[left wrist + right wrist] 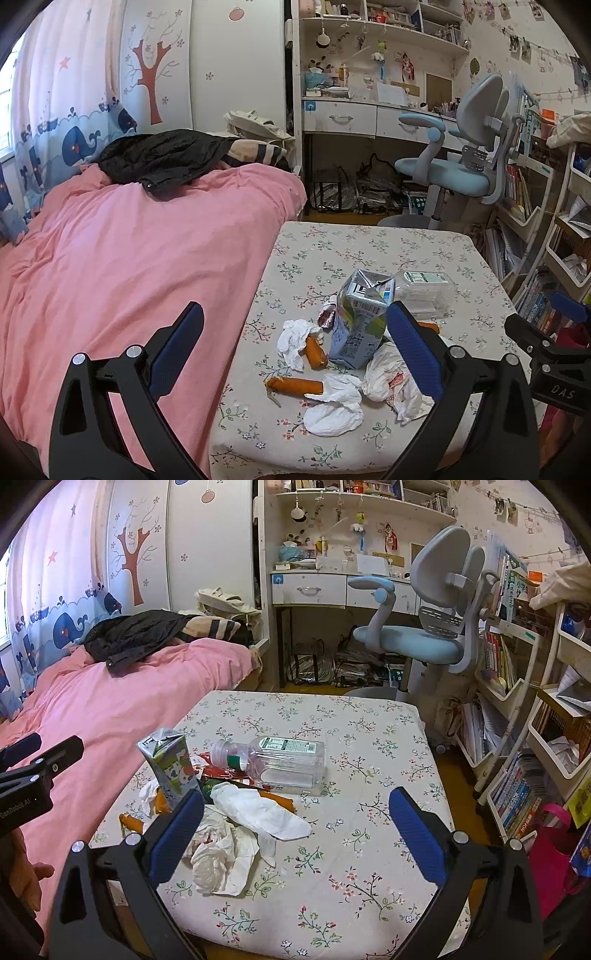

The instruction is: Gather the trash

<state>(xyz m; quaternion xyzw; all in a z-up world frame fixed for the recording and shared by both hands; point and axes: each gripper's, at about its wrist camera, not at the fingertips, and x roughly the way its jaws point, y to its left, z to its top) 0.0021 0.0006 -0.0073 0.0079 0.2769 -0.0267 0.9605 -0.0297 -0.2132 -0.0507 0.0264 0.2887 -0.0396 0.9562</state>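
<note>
On my far left I see the pink bed (122,266), with a black jacket (166,158) lying at its far end. My left hand-held gripper (295,350) hangs with its fingers spread wide and holds nothing; it sits over the near left edge of the floral-clothed surface (424,247). The trash lies in a cluster on that surface: an orange sausage wrapper (295,386) nearest the bed side, crumpled white tissues (332,406) touching it, then a dented drink carton (360,321) standing upright in the middle. Behind the carton a clear plastic bottle (280,762) lies on its side, cap end toward the carton, with red wrapper scraps under its neck. Further right, my right hand-held gripper (297,830) is also wide open and empty, above the bare right half of the surface, with a wad of tissue (225,853) by its left finger. Beyond stands a blue desk chair (424,620), and bookshelves (517,686) fill the right edge.
</note>
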